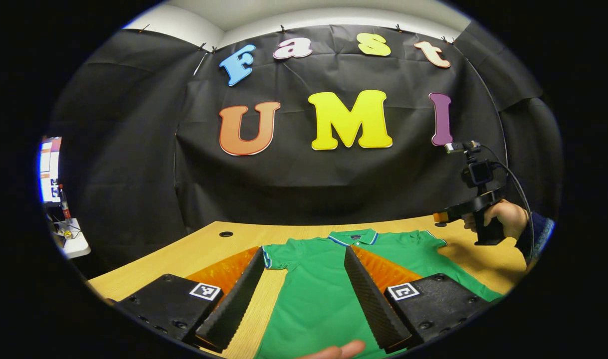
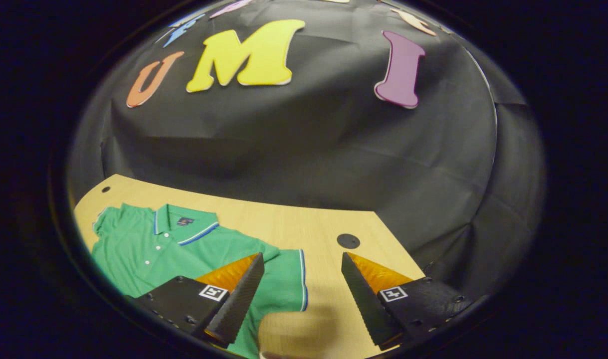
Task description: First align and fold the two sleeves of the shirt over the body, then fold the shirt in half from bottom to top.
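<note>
**Hovering over an unfolded polo shirt; no grasp taken**

Noting risks first. Judged likely: a shallow pinch on the thin knit, lifting a sleeve hem alone and dragging the body out of line, so that the two sleeves end up misaligned. Judged possible: fingers catching the wooden table (image 2: pixel 308 219) under the fabric, bunching it rather than lifting it. Judged possible: uneven timing between the two hands, skewing the collar (image 2: pixel 184 224) off centre and spoiling the later bottom-to-top fold. Fisheye distortion also noted as making the true gap to each sleeve edge hard to gauge.

Green polo shirt (image 1: pixel 313 284) found lying flat and face up on the table, collar toward the cloth wall, both short sleeves spread outward, no fold yet made.

Left gripper (image 1: pixel 304 294) released, jaws wide apart, holding nothing; poised above the shirt on its left-sleeve side (image 1: pixel 276 257), one finger over bare table just beside the sleeve, the other over the chest. Contact with the cloth not evident.

Right gripper (image 2: pixel 301 299) likewise released, jaws wide apart and empty; positioned over the right sleeve (image 2: pixel 284 279), one finger above the sleeve fabric, the other above bare wood near a round cable hole (image 2: pixel 348 241). Same gripper (image 1: pixel 446 215) seen from the left gripper view, held in a hand (image 1: pixel 506 217) above the table beyond the shirt's far sleeve.
</note>
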`<state>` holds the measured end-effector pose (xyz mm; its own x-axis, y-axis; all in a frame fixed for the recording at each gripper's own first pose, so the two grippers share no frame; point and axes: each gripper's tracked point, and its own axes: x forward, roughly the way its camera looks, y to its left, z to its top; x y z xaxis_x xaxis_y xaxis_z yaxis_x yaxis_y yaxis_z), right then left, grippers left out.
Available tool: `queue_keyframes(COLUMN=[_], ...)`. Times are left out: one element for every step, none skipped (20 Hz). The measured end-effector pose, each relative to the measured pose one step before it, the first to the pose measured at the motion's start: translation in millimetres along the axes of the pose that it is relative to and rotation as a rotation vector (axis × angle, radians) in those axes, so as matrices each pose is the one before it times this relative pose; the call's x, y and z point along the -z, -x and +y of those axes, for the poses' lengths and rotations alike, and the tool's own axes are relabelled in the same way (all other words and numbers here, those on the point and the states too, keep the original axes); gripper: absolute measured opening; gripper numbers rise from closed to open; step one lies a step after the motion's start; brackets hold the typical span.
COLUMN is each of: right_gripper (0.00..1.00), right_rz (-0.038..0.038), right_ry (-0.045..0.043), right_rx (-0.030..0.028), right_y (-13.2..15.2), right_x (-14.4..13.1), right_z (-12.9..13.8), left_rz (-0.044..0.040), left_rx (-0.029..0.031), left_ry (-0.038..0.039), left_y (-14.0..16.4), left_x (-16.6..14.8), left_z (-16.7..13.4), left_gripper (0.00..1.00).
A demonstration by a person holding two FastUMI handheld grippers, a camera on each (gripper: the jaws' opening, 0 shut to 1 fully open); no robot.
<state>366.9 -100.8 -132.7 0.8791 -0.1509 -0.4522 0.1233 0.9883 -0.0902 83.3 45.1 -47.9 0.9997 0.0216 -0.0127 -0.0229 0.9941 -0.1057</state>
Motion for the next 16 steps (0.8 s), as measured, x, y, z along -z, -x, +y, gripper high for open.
queue_keyframes(right_gripper=[0.95,0.96,0.94,0.94,0.94,0.92,0.94,0.92,0.89,0.88,0.87,0.80,0.80,0.67,0.64,0.46], right_rz=[0.02960,0.02751,0.02333,0.01909,0.01690,0.02253,0.02732,0.01745,0.00976,0.00316,0.00319,-0.00009,0.00394,0.00367,0.00759,-0.00949], right_ry=[-0.00557,0.00536,0.00562,0.02009,0.02844,0.02203,0.00164,-0.00676,-0.00866,-0.01339,-0.02050,-0.01011,-0.01420,-0.02514,-0.03281,-0.01811], right_rx=[-0.01358,-0.00155,0.00363,0.00491,-0.00046,-0.00356,-0.00816,-0.00902,-0.00383,-0.01032,-0.01792,-0.00970,-0.01667,-0.02078,-0.02475,-0.01657], right_y=[-15.96,-12.93,-9.51,-7.16,-5.12,-2.89,-2.38,-0.11,-0.70,-0.71,-1.68,0.16,-0.30,-0.25,-2.02,-1.76], right_x=[5.26,8.34,7.09,7.84,7.59,9.96,7.58,3.93,1.91,1.70,0.28,1.89,-0.35,1.65,0.98,-0.11], right_z=[0.88,-1.01,-1.10,0.73,0.86,2.82,2.70,-0.08,-0.54,0.51,3.61,0.80,2.92,3.75,5.43,1.34], left_rz=[0.00614,0.00544,0.00268,0.00164,-0.00541,-0.00791,-0.00939,-0.01394,-0.01621,-0.01352,-0.00906,-0.00026,0.00434,0.00798,0.00714,0.01009], left_rx=[0.00834,0.01832,0.01702,0.00142,-0.00026,-0.00279,0.00080,0.00701,0.00679,0.00021,0.00319,0.01082,0.01412,0.00775,-0.00002,-0.01349], left_ry=[0.00160,-0.00394,-0.00875,-0.01205,-0.01403,-0.01340,-0.01074,-0.00624,-0.00734,-0.00448,0.00508,0.01549,0.02424,0.02593,0.00855,-0.00504], left_y=[-3.45,-3.80,-5.29,-4.93,-5.50,-6.34,-5.52,-5.78,-3.79,-2.83,-2.63,-1.15,-0.05,0.18,-1.40,-0.62], left_x=[1.65,1.18,0.70,-2.11,-3.04,-2.62,-3.69,-3.64,-5.13,-1.74,-1.18,2.39,3.32,4.95,1.67,3.71], left_z=[-0.97,-2.50,-2.93,0.06,-0.47,-0.20,-1.20,-3.38,-3.91,-0.84,-1.09,-2.82,-1.83,-0.34,0.63,4.78], left_gripper=[1.00,1.00,1.00,1.00,1.00,1.00,1.00,1.00,1.00,1.00,1.00,1.00,1.00,1.00,1.00,1.00])
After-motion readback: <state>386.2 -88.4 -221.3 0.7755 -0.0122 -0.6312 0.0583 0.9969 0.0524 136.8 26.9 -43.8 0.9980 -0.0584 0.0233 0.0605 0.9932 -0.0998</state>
